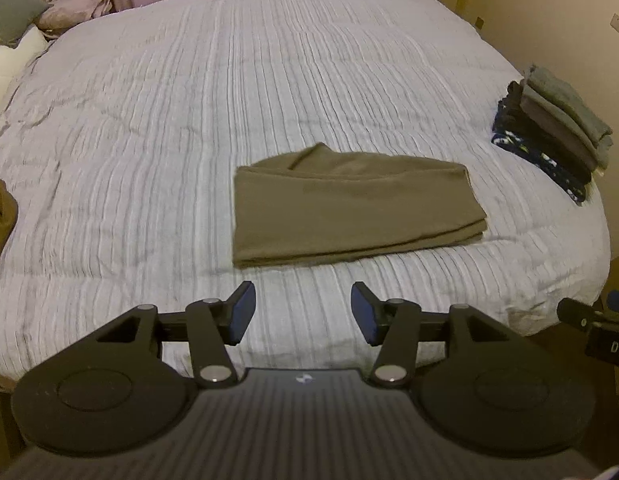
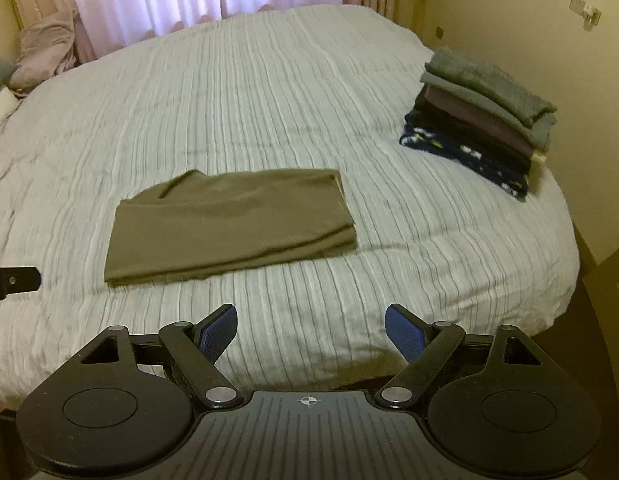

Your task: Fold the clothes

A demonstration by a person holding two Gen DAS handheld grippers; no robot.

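left claw (image 1: 303,312) agape, empty | right claw (image 2: 311,334) likewise – olive garment (image 1: 349,204) folded (label "DA")

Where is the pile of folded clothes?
The pile of folded clothes sits near the bed's right edge by the wall, beyond and right of the folded olive garment in both views.

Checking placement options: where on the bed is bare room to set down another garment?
Bare bedspread runs from the folded olive garment to the curtains, and between it and the stack of folded clothes. Crowded only at that stack and by the pillows.
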